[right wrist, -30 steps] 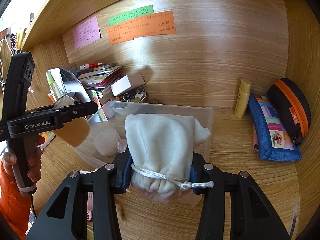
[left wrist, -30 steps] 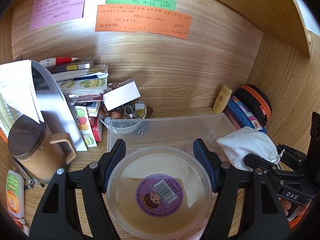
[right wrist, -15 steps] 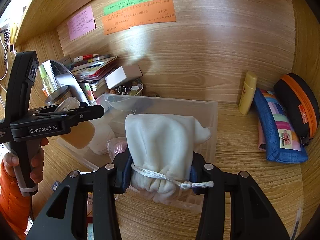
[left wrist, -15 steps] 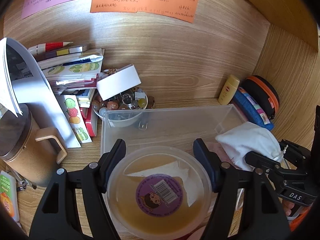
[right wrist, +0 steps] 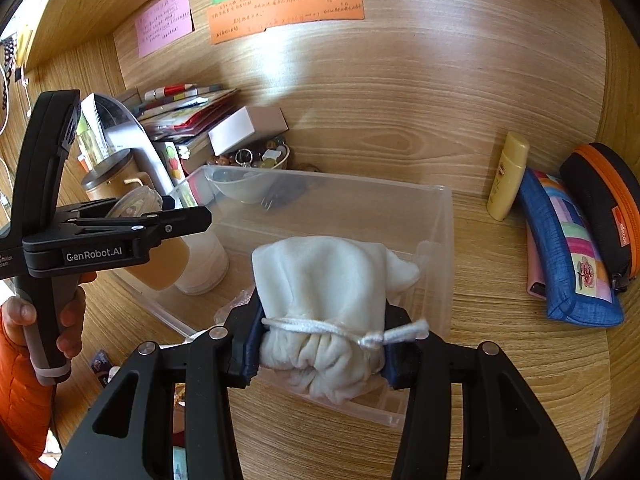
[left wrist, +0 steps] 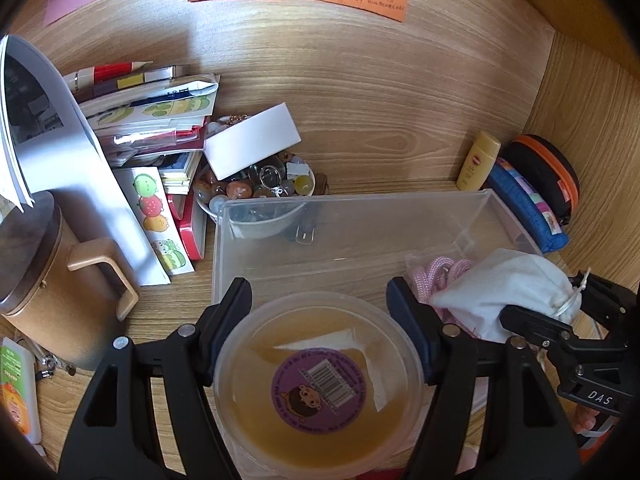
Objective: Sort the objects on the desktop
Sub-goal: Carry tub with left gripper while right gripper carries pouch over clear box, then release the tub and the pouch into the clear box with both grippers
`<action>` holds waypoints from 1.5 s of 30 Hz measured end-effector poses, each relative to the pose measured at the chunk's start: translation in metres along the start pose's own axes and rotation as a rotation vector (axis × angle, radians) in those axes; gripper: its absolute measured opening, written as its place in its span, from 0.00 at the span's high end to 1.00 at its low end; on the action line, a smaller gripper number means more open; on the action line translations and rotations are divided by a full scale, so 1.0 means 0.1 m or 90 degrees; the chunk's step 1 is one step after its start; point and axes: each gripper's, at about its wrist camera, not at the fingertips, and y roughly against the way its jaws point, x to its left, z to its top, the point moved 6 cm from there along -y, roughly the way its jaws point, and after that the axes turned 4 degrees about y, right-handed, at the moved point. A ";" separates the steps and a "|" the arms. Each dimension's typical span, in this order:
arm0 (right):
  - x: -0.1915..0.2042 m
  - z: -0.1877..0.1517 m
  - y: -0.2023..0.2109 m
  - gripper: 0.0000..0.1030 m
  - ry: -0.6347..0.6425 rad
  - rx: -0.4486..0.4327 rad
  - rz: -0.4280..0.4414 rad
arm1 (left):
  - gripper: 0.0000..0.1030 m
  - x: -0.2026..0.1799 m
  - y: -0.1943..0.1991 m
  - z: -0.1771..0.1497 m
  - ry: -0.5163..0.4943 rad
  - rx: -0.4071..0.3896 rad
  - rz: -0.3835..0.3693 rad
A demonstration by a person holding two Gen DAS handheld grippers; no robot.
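My left gripper (left wrist: 319, 300) is shut on a clear plastic cup (left wrist: 318, 376) of tan liquid with a purple barcode sticker on its lid. The right wrist view shows the cup (right wrist: 176, 256) held by the left gripper (right wrist: 200, 220), lowered into the left end of a clear plastic storage bin (right wrist: 440, 216). My right gripper (right wrist: 320, 332) is shut on a white drawstring pouch (right wrist: 324, 280) and holds it over the bin's near right part. The pouch (left wrist: 504, 284) and the bin (left wrist: 360, 216) also show in the left wrist view, with a pink cord (left wrist: 444, 276) in the bin.
A brown lidded mug (left wrist: 44, 264), a stack of books and sticker sheets (left wrist: 152, 128), and a bowl of beads (left wrist: 256, 188) under a white box (left wrist: 252, 140) stand left of the bin. A yellow bottle (right wrist: 506, 176), a blue pouch (right wrist: 568, 252) and a black-orange case (right wrist: 604, 200) lie at the right.
Both grippers have moved forward and down toward the bin. The cup now sits down inside its left end and the pouch hangs lower over its right part.
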 end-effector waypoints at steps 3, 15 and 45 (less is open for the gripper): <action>0.00 -0.02 -0.02 0.57 0.002 0.006 -0.002 | 0.33 -0.03 0.00 -0.02 -0.014 0.000 0.007; -0.02 -0.03 -0.01 0.53 0.007 0.010 -0.015 | 0.33 -0.10 -0.06 -0.08 -0.071 -0.006 0.063; 0.05 0.07 0.44 0.19 0.026 -0.054 -0.070 | 0.11 -0.10 0.17 -0.11 -0.048 -0.001 0.044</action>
